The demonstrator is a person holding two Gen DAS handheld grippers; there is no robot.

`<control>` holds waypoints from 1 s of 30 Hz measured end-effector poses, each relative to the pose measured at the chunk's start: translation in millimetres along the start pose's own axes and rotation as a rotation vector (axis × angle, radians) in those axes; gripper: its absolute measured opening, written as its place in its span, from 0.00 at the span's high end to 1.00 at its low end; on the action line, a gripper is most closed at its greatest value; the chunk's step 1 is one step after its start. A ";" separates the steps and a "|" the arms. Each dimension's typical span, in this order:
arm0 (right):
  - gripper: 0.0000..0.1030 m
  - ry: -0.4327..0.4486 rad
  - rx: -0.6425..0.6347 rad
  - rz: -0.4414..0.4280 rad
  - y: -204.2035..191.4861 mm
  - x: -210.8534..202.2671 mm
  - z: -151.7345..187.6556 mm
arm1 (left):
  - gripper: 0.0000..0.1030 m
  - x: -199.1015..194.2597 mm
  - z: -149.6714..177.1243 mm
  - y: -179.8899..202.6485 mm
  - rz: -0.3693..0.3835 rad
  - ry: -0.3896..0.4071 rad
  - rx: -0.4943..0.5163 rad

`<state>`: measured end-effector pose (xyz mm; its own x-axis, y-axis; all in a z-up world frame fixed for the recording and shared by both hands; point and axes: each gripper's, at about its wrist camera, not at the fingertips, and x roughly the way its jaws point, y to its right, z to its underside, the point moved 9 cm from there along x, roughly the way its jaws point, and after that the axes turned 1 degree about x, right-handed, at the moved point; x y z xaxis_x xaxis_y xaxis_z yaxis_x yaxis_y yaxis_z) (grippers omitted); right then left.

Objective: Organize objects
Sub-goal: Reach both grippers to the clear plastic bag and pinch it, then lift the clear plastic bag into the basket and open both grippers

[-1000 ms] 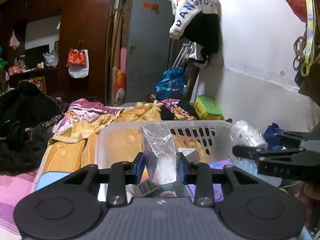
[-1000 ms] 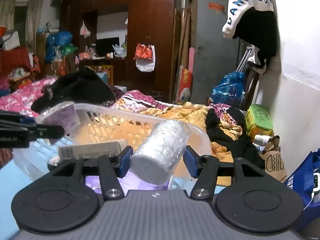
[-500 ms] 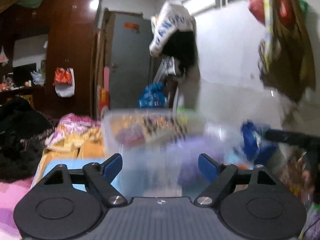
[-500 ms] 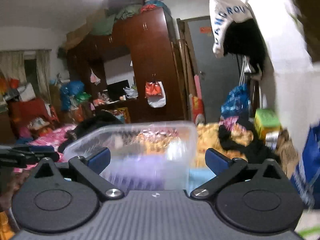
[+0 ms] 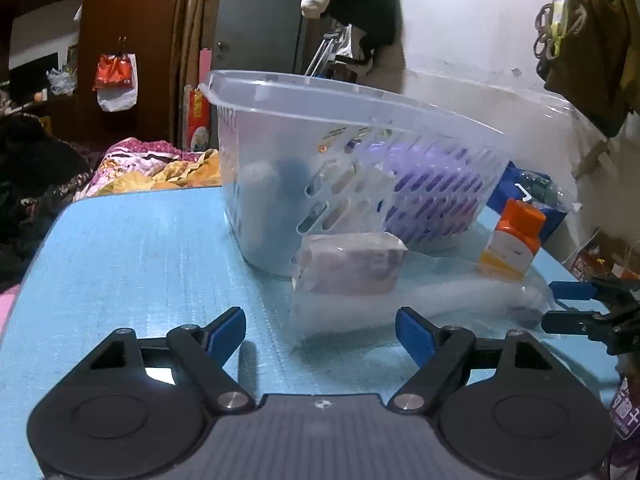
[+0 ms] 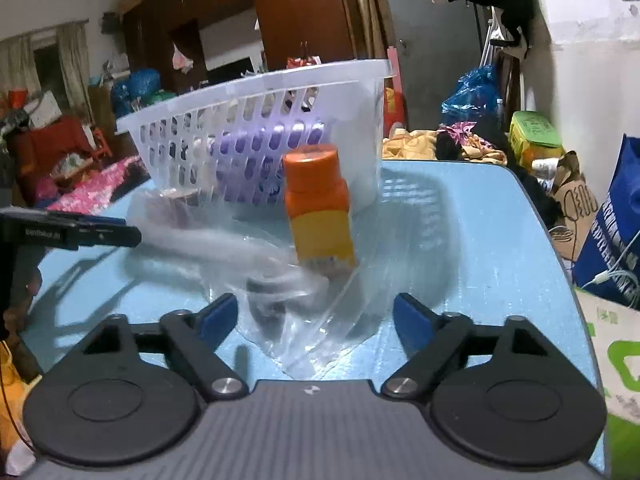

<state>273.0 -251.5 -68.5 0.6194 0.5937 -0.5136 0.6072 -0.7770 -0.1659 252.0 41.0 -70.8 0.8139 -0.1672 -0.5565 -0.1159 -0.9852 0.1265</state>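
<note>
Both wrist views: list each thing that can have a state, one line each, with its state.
Left hand-held gripper: open, empty, low over the blue table.
Right hand-held gripper: open, empty.
Basket: upright on the table, purple item and others inside.
Orange bottle: upright, cap on, outside the basket.
Clear plastic bag: lying crumpled on the table.
Wrapped pink packet: lying against the basket's outside.

Translucent white slotted basket (image 5: 360, 120), orange-capped orange-and-yellow bottle (image 6: 320, 208), light blue table (image 5: 140, 260), clear plastic bag (image 6: 312, 320)
</note>
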 end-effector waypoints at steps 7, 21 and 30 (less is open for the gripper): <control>0.40 0.021 -0.127 0.035 -16.3 -8.6 18.3 | 0.45 8.5 5.6 12.9 -0.001 -0.024 0.072; 0.80 0.078 -0.166 0.020 -26.4 -21.2 18.4 | 0.88 -21.6 11.1 27.4 -0.005 0.079 0.123; 0.83 0.115 -0.179 0.002 -32.9 -35.9 17.1 | 0.88 -48.4 17.1 34.4 0.002 0.156 0.128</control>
<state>222.3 -250.8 -59.1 0.6674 0.6202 -0.4123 0.6784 -0.7347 -0.0070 198.9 14.5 -53.5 0.8907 -0.1714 -0.4210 -0.1815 -0.9833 0.0163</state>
